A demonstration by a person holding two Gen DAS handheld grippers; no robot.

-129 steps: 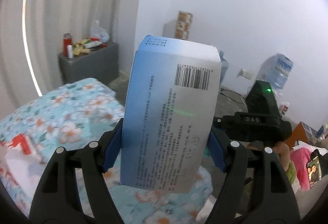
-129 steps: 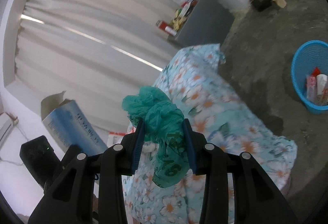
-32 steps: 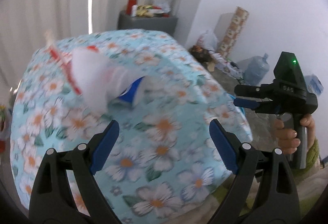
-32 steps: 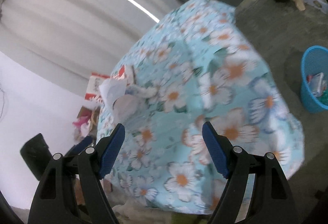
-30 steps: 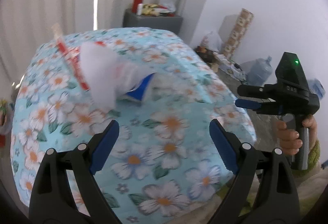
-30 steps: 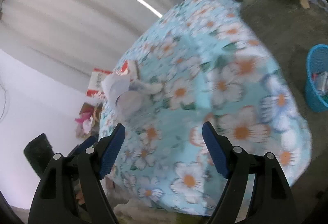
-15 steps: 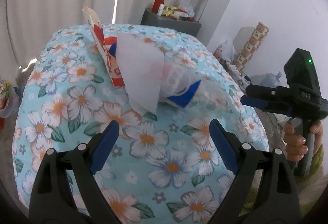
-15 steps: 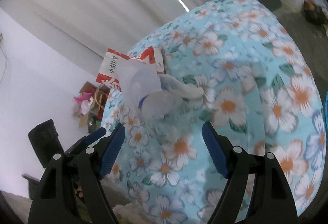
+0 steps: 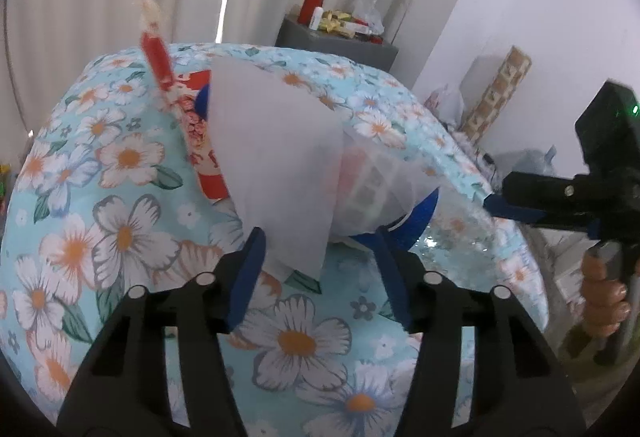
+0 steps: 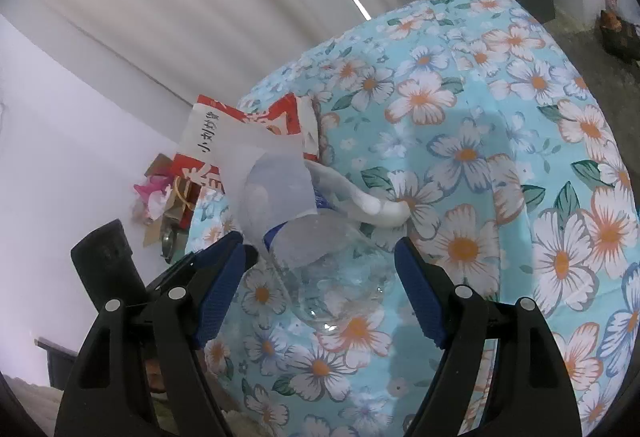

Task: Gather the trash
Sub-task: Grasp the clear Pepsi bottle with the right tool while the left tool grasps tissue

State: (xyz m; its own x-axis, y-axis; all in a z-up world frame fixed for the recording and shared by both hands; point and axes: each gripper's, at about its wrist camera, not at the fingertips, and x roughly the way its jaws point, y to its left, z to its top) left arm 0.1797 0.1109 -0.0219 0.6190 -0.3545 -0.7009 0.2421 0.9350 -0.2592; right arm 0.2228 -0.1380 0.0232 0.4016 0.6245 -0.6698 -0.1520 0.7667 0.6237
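Note:
A pile of trash lies on the floral tablecloth (image 9: 120,237). A white sheet of paper (image 9: 272,157) drapes over a clear plastic bottle with a blue label (image 9: 384,197), with a red and white carton (image 9: 160,65) behind. My left gripper (image 9: 320,269) is open, its jaws standing either side of the paper's lower edge. In the right wrist view the clear bottle (image 10: 332,269) lies between the open jaws of my right gripper (image 10: 324,285), with the paper (image 10: 276,189) and carton (image 10: 248,129) beyond. A white crumpled piece (image 10: 368,201) lies beside the bottle.
A grey cabinet (image 9: 340,45) with a red can and small items stands by the curtain at the back. A patterned roll (image 9: 496,93) leans on the wall. Cardboard and pink scraps (image 10: 160,197) lie on the floor beyond the table.
Both grippers dropped the box and green bag earlier, then moved in toward the pile. The left jaws have narrowed around the paper's edge; the right jaws now flank the bottle.

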